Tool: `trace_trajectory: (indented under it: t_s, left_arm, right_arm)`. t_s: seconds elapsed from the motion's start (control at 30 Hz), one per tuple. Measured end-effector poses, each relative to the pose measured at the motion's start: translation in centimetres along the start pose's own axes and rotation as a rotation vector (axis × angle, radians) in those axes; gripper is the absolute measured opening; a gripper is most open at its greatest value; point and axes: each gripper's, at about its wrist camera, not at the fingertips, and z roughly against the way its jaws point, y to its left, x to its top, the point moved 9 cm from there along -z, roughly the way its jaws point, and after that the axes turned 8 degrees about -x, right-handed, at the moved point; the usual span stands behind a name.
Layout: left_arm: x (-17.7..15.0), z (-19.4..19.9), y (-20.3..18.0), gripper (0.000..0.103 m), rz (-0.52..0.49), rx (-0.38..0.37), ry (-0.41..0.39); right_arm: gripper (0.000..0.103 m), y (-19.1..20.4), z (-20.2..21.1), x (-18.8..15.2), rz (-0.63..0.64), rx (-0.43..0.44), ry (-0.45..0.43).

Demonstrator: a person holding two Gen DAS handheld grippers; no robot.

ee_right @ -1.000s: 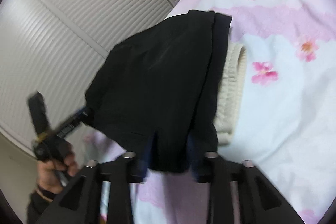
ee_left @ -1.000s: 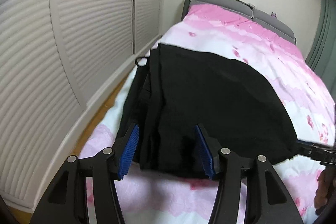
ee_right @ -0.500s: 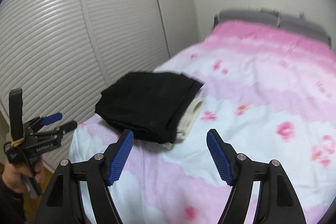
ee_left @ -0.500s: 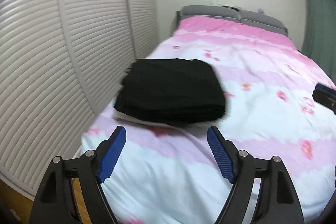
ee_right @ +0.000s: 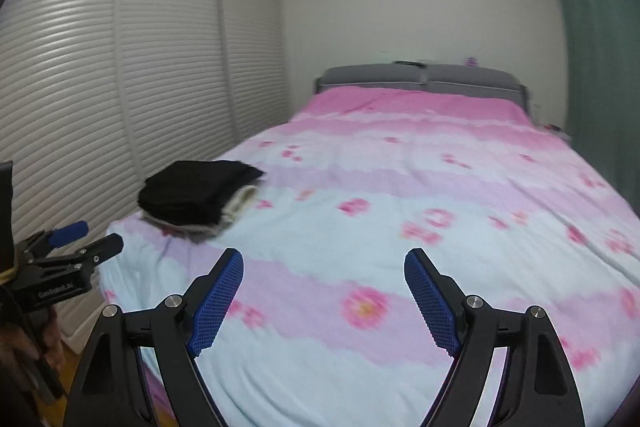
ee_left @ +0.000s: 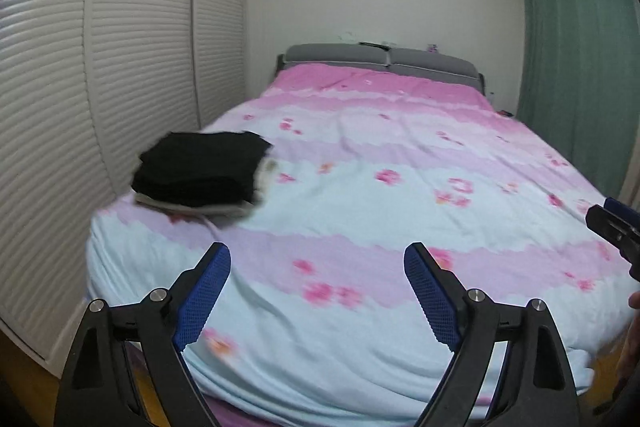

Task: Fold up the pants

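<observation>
two views are given. from the left wrist, the left gripper (ee_left: 317,297) is seen with jaws opening, nothing between them; the folded pants (ee_left: 202,169) lie ahead to its left on the bed (ee_left: 360,307). from the right wrist, the right gripper (ee_right: 323,301) is likewise opening and empty. the stack sits near the bed's edge and could be knocked off.

Left gripper (ee_left: 317,295): two black plastic arms w/ triangular cut-outs, each tipped by a blue mesh-textured pad (ee_left: 204,301), silver round screw heads (ee_left: 158,294) at the pivots. Right gripper (ee_right: 324,297): same build, black frame, blue waffle-textured pads (ee_right: 218,301), silver screws (ee_right: 474,301). In the right wrist view the left unit's side shows small white lettering on its black body (ee_right: 54,293), too blurred to read.
</observation>
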Motion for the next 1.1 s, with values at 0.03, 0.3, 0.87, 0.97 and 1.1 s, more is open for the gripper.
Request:
trace_trajectory:
  t_s: [0.03,0.3,0.87,0.97,1.1]
  left_arm:
    - [-0.4,0.3,-1.2,0.090,0.000,-0.015,0.003]
    - [-3.1,2.1,-9.2,0.097,-0.056,-0.085,0.024]
    - [-5.4,4.3,-14.9,0.103,-0.147,-0.090,0.024]
    - [-5.4,4.3,-14.9,0.103,-0.153,-0.085,0.017]
    - [-5.4,4.4,-14.9,0.103,-0.154,-0.079,0.011]
  right_arm:
    - [0.083,-1.1,1.2,-0.4,0.001,-0.014,0.000]
    - [0.088,-9.3,8.6,-3.9,-0.029,-0.152,-0.001]
    - [0.093,-15.7,14.7,-6.8,-0.121,-0.310,-0.049]
    - [0.093,-15.4,14.7,-6.7,-0.106,-0.317,-0.057]
    - [0.093,-15.3,14.7,-6.7,-0.090,-0.328,-0.061]
